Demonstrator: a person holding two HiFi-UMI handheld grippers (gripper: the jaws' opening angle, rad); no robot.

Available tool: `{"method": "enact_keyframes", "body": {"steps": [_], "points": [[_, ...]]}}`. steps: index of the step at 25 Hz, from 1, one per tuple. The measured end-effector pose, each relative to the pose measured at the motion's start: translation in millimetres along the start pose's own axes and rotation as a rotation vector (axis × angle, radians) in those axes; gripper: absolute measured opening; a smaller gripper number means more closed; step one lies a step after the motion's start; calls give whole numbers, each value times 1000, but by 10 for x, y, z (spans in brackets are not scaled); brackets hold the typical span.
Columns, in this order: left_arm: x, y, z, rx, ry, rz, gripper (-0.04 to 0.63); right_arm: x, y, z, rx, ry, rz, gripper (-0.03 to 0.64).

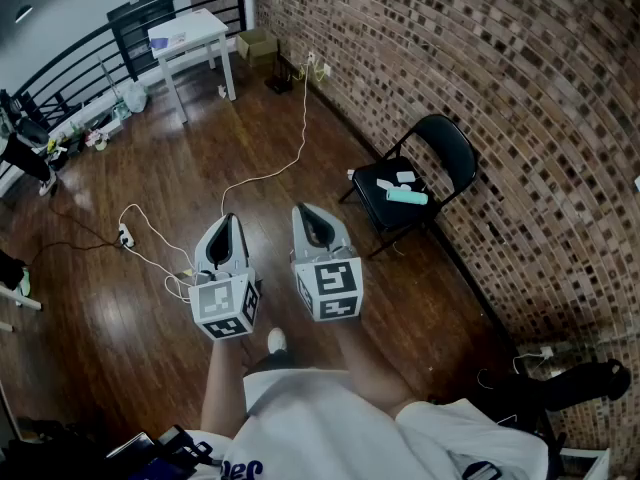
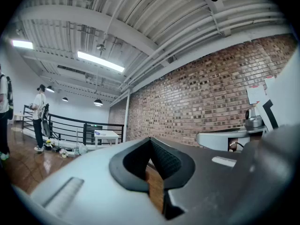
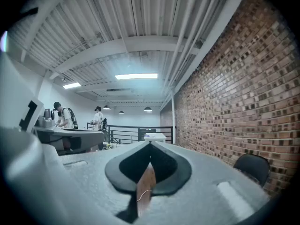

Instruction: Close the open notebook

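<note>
I hold both grippers level, side by side above a wooden floor (image 1: 120, 328). The left gripper (image 1: 229, 220) is shut and its jaws meet at the tips with nothing between them. The right gripper (image 1: 306, 210) looks the same, jaws together and empty. In the left gripper view the left gripper (image 2: 150, 140) points towards a white table (image 2: 107, 135). The right gripper (image 3: 150, 144) faces the same white table (image 3: 154, 136). That white table (image 1: 205, 20) stands far ahead with a flat bluish item (image 1: 168, 40) on it. I cannot make out an open notebook.
A black folding chair (image 1: 440, 143) with a teal object (image 1: 407, 196) on its seat stands by the brick wall (image 1: 500, 88) at right. White cables (image 1: 150, 238) trail over the floor. A black railing (image 1: 70, 53) and clutter line the far left. People (image 2: 40, 111) stand in the distance.
</note>
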State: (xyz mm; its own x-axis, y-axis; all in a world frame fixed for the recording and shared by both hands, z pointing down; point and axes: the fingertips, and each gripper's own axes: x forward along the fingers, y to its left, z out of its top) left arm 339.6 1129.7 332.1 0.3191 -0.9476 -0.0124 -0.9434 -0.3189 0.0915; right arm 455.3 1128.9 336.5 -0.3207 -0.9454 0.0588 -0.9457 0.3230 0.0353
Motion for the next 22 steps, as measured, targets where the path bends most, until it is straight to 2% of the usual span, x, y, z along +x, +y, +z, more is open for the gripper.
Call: {"method": "enact_keyframes", "body": {"steps": [3, 9, 12, 15, 22], "points": [[276, 499, 99, 51, 11, 19, 17, 550, 233, 68, 13, -6, 15, -9], [786, 1313, 266, 36, 0, 58, 17, 1463, 705, 198, 4, -15, 83, -9], [963, 1525, 283, 31, -6, 76, 17, 1749, 814, 237, 7, -20, 108, -9], [1177, 1660, 179, 23, 22, 69, 17, 2014, 803, 229, 16, -9, 116, -9], [1942, 1823, 107, -16, 32, 74, 17, 2729, 485, 192, 27, 11, 150, -9]]}}
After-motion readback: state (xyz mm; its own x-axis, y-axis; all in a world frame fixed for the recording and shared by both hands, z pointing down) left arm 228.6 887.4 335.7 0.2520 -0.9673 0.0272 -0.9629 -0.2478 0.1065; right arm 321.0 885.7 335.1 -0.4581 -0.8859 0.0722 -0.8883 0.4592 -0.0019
